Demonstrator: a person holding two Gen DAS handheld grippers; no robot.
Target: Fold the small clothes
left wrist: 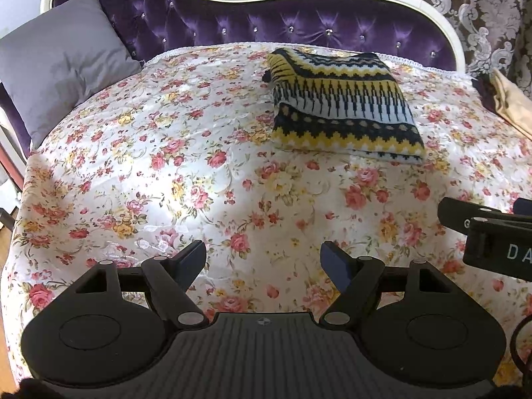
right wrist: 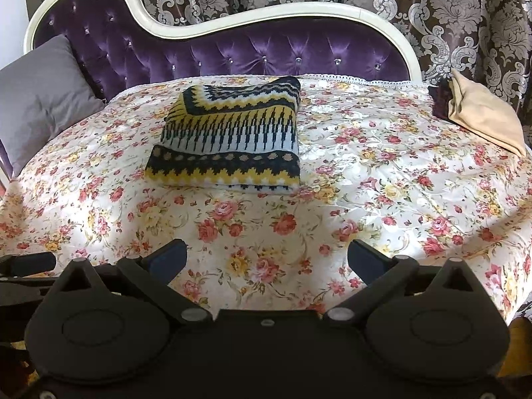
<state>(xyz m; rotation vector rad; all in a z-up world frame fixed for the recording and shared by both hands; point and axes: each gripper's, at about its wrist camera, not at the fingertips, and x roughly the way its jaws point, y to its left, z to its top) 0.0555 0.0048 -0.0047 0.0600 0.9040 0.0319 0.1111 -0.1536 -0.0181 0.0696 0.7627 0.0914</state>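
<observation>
Seemingly finished: sweater (right wrist: 229,136) lies folded on the floral bedspread (right wrist: 365,173); left gripper (left wrist: 262,262) and right gripper (right wrist: 266,256), jaws spread and empty, would next reach for another garment.

Indoor light, glare on bedspread (left wrist: 186,179); fisheye-bent edges.

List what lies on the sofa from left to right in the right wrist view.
Grey cushion → folded patterned knit → beige folded cloth. All sit on or at the edge of the floral cover; both tools hang open, short of them.
</observation>
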